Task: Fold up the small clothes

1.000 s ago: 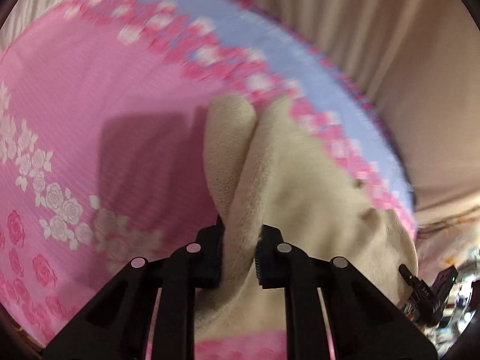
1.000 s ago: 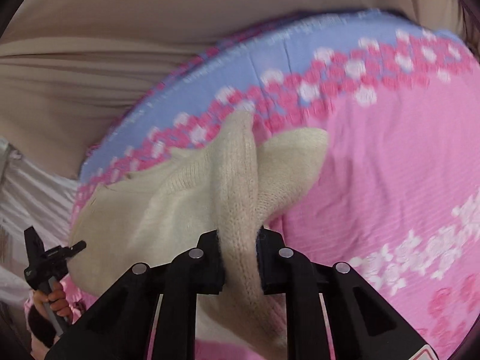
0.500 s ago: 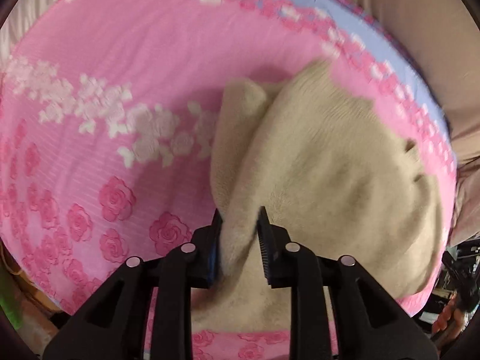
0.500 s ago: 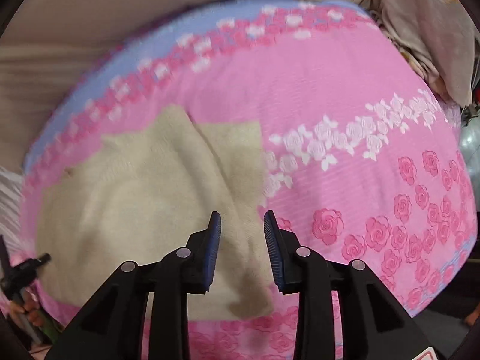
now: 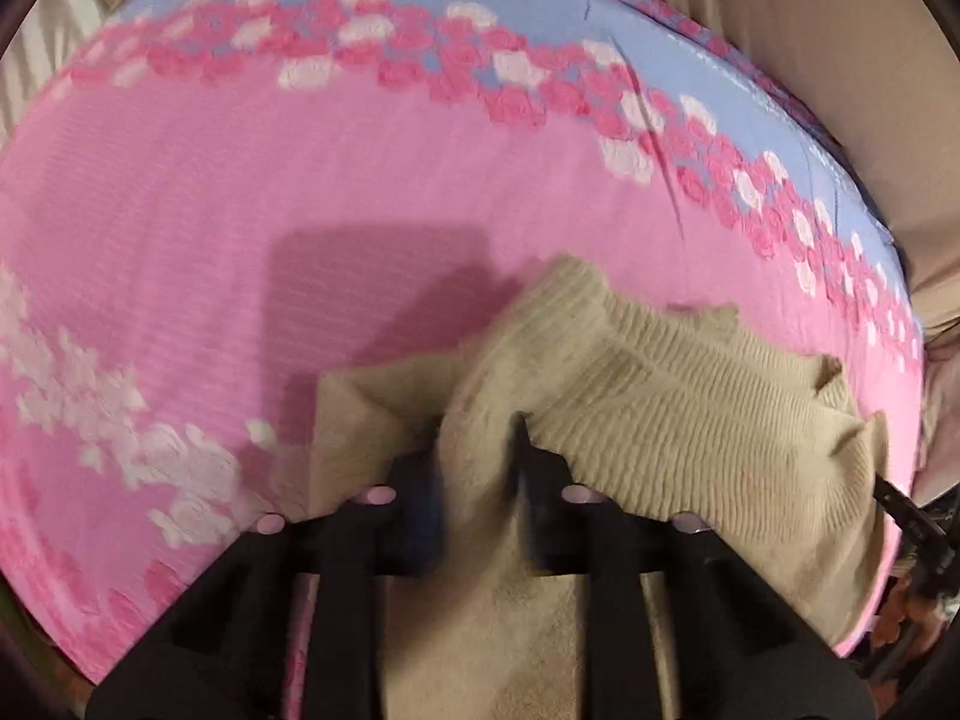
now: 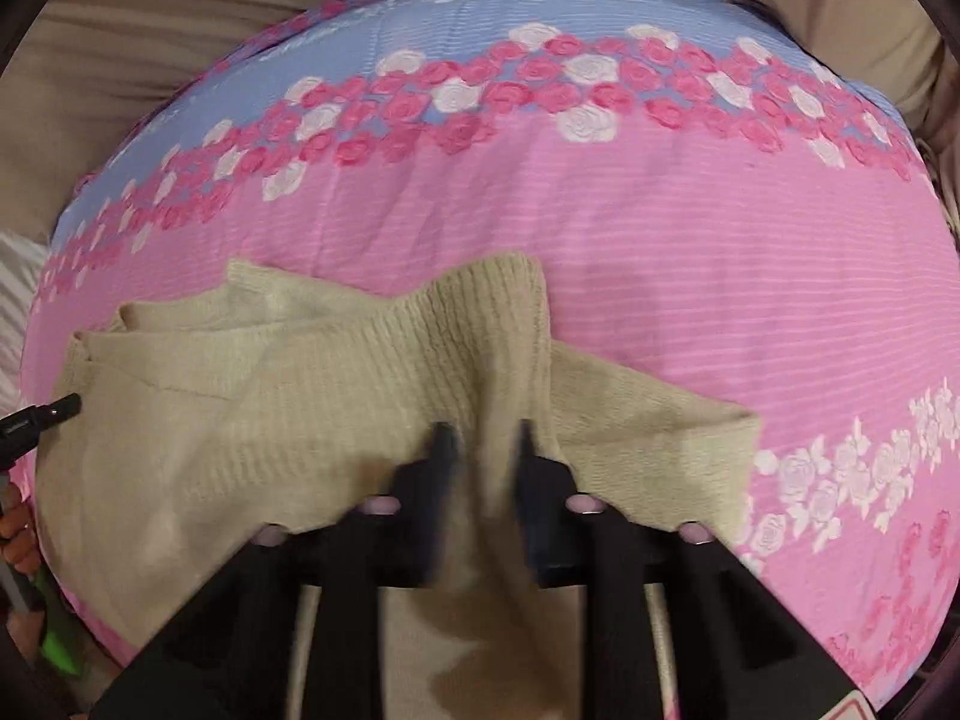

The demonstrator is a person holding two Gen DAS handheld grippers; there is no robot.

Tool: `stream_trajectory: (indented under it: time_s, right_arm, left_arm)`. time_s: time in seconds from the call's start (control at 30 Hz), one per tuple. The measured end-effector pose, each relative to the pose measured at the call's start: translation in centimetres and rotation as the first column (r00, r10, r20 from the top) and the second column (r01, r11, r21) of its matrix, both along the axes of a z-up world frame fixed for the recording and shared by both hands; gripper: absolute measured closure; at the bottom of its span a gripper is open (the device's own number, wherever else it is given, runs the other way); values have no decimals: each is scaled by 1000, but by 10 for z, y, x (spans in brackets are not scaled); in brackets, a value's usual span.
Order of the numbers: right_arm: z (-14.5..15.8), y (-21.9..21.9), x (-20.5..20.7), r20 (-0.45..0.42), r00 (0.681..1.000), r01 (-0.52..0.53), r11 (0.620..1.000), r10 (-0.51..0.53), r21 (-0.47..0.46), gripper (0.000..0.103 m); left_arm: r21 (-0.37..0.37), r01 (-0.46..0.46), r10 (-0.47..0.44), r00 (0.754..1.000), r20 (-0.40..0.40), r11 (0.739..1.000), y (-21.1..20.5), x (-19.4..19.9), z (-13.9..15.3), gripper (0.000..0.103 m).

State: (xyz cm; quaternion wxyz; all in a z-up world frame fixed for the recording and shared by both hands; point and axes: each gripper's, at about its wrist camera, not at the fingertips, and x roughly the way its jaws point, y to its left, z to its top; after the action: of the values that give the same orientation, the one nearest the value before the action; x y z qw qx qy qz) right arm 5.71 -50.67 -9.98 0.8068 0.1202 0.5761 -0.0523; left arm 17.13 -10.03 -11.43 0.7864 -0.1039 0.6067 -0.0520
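A small beige knitted sweater [image 5: 690, 420] lies on a pink rose-patterned bedsheet [image 5: 270, 180]. It also shows in the right wrist view [image 6: 270, 420]. My left gripper [image 5: 477, 426] is shut on a raised fold of the sweater at its left part. My right gripper [image 6: 480, 432] is shut on a raised fold of the sweater near its right part. The far edge of the sweater is folded over toward me. Each gripper's tip shows in the other's view: the right gripper [image 5: 912, 516] and the left gripper [image 6: 42, 417].
The sheet has a blue band [image 6: 540, 18] with roses along the far edge. Beige cloth [image 5: 810, 30] hangs behind the bed. The bed's edge curves away at the sides.
Both grippers had loosened on the sweater half a second ago, the right fully open above it. Now both are low and closed on folds of the sweater again.
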Motion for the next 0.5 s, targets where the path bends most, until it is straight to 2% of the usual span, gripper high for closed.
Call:
stream_trajectory:
  time_s: [0.03, 0.13, 0.2, 0.27, 0.3, 0.37, 0.4, 0.43, 0.47, 0.5]
  right_arm:
    - [17, 5, -7, 55, 998, -17, 1000, 17, 9, 94]
    - [74, 16, -27, 201, 979, -43, 999, 46, -16, 95]
    - [93, 15, -27, 245, 969, -18, 999, 26, -37, 95]
    - [76, 5, -13, 202, 979, 14, 1000, -14, 2, 88]
    - [59, 1, -5, 166, 986, 30, 999, -25, -24, 87]
    - [20, -9, 3, 44, 996, 82, 992, -79, -93, 80]
    - [7, -16, 0, -28, 992, 122, 989, -124, -81, 80]
    - [4, -21, -9, -39, 987, 152, 988, -154, -40, 80]
    - [8, -23, -23, -12, 987, 163, 987, -163, -1, 77]
    - [14, -23, -39, 9, 987, 161, 987, -161, 5, 69]
  left_arm:
    - [-25, -9, 10, 1000, 16, 1000, 4, -3, 6, 97]
    - [-138, -55, 70, 992, 106, 989, 28, -26, 50, 97]
    - [-156, -70, 92, 985, 144, 985, 40, -39, 73, 97]
    - [-93, -69, 81, 988, 135, 993, 41, -40, 71, 95]
    - [-53, -51, 56, 994, 96, 997, 35, -33, 57, 91]
    - [14, -33, 33, 999, 19, 999, 25, -22, 26, 89]
    - [41, -39, 40, 999, -13, 998, 24, -21, 15, 89]
    - [43, -43, 44, 999, -24, 998, 28, -25, 12, 85]
    - [36, -48, 49, 999, -20, 998, 29, -31, 14, 81]
    - [23, -55, 55, 998, -6, 998, 33, -41, 20, 61]
